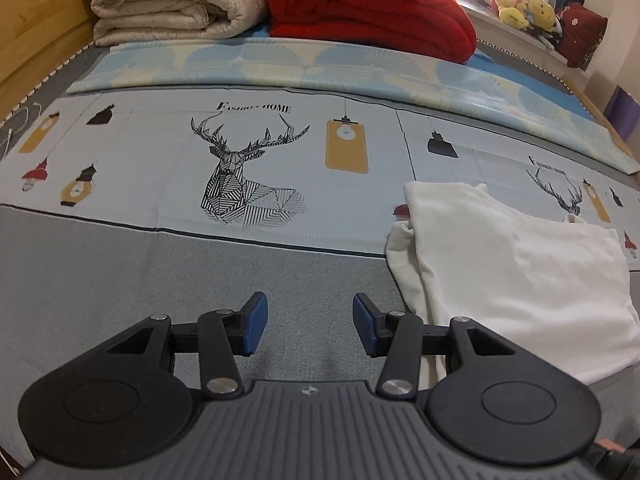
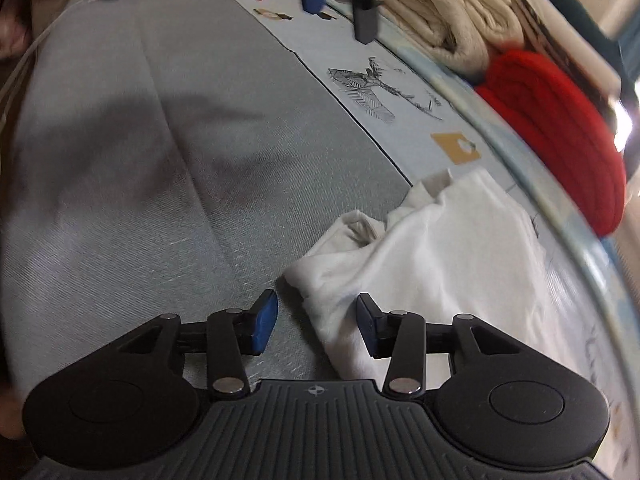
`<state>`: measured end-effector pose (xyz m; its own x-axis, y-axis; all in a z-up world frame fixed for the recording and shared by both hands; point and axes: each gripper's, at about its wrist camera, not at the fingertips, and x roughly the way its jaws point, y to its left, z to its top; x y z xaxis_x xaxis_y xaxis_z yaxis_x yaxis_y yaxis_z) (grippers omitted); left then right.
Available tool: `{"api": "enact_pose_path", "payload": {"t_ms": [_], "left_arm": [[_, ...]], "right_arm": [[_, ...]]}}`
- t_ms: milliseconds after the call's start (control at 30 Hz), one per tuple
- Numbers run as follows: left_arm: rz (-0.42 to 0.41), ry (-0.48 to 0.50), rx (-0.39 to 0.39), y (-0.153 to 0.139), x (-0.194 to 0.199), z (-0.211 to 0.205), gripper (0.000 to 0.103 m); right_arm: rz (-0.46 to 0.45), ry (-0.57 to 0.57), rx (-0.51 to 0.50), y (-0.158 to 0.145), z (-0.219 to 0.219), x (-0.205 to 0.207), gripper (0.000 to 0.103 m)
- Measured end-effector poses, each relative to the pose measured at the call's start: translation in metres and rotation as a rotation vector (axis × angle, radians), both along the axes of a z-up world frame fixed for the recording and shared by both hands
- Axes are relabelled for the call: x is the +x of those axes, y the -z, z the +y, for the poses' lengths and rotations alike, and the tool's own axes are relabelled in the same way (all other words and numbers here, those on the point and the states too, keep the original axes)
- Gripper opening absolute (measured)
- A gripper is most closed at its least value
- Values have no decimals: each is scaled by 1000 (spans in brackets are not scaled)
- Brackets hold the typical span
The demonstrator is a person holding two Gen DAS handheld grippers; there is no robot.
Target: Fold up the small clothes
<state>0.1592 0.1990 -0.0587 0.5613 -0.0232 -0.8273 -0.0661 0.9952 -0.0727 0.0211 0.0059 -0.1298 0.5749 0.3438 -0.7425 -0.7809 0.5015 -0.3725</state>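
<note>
Above the grey bedspread (image 1: pixel 120 280), both tongs (image 1: pixel 308 322) (image 2: pixel 316 320) gape empty beside the white garment (image 1: pixel 508 272).

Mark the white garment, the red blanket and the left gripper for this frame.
white garment (image 2: pixel 432 256): right wrist view, middle of the flat cloth.
red blanket (image 1: pixel 368 4): left wrist view, top of the folded stack.
left gripper (image 1: pixel 308 328): left wrist view, midway between the open blue fingertips.

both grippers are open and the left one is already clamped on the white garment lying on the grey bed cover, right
Not quite. The left gripper is open but holds nothing; only grey bed cover lies between its fingers, with the white garment off to its right, as the left wrist view shows. The right gripper is open too.
</note>
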Motion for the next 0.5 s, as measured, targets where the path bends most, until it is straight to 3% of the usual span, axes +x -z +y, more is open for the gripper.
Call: {"api": "enact_pose_path", "payload": {"t_ms": [100, 200, 267, 367, 500], "left_arm": [[24, -18, -70, 4, 4, 5, 55], [90, -26, -220, 15, 14, 7, 66], [150, -10, -311, 24, 23, 2, 69], [201, 17, -419, 37, 32, -10, 86], [280, -17, -530, 59, 44, -20, 86]], "right_arm": [[-37, -3, 5, 1, 1, 1, 41], [-45, -3, 2, 2, 0, 3, 13], [-58, -7, 9, -2, -2, 3, 10], [-70, 17, 78, -22, -7, 2, 9], [-80, 51, 179, -53, -23, -2, 8]]}}
